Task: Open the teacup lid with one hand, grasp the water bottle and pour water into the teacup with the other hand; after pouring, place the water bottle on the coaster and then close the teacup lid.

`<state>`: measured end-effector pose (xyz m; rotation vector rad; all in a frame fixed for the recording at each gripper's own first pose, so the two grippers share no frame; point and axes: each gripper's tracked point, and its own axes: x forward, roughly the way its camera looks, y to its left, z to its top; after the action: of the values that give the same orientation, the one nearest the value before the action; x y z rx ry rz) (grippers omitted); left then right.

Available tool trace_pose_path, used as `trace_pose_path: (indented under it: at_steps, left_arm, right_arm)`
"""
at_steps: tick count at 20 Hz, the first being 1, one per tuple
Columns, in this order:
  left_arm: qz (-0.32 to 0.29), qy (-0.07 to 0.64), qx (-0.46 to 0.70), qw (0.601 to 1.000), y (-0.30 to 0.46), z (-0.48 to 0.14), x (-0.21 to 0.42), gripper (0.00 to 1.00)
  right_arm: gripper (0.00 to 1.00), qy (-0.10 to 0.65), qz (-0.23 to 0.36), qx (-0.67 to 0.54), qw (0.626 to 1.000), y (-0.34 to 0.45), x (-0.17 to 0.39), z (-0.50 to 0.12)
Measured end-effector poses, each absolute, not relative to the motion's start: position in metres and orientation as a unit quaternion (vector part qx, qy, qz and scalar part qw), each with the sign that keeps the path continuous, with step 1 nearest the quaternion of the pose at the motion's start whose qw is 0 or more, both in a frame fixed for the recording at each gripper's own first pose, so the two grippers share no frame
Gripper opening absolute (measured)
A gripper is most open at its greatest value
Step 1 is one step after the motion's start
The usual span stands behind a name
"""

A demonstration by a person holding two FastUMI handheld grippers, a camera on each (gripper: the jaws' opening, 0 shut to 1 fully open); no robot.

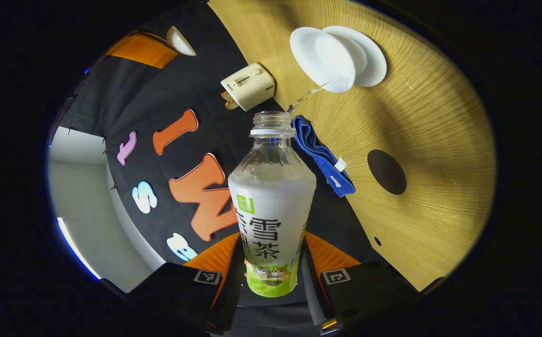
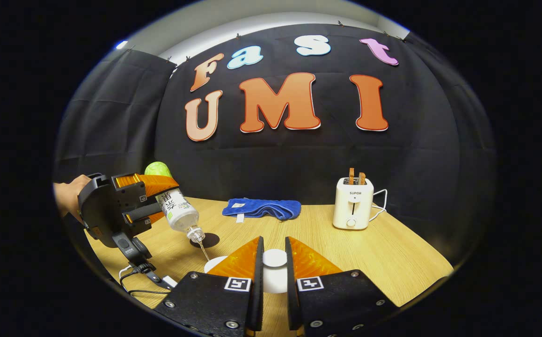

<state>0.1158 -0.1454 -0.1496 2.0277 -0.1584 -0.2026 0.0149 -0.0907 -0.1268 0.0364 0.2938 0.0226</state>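
Pour in progress. Left gripper [image 1: 271, 281] has its jaws clamped on the lower body of the water bottle [image 1: 271, 206], cap off, mouth tipped toward the teacup [image 1: 329, 58] at 1 o'clock in the left gripper view. A thin stream of water [image 1: 306, 96] runs from the bottle mouth to the cup rim. The grip sits low on the bottle, probably so the neck clears the jaws and reaches over the cup.

Right gripper [image 2: 274, 264] holds the teacup lid [image 2: 274, 258] between its jaws, lifted just above the cup, presumably to keep the opening clear and the lid ready for closing. From the right gripper view the left gripper [image 2: 133, 206], with a hand behind it, is at 9 o'clock, bottle angled down, stream landing near the cup edge.

Coaster [image 1: 386, 172] is a dark disc on the desk [image 1: 439, 117] at 3 o'clock in the left gripper view, free for the bottle. Blue cloth [image 1: 325, 157] and toaster [image 1: 247, 86] lie out of the way.

Hard to tell:
- cup fill level, since the interior reads plain white
- whether all the stream lands inside the rim
- most of the cup in the right gripper view, hidden behind the jaws and lid
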Motion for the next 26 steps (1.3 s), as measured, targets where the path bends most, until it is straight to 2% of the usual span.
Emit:
trace_pose_path:
  at_steps: [26]
  left_arm:
    - [-0.119, -0.100, 0.871, 0.467, -0.176, -0.157, 0.119, 0.64]
  right_arm:
    - [0.22, 0.144, 0.013, 0.017, 0.989, -0.091, 0.014, -0.127]
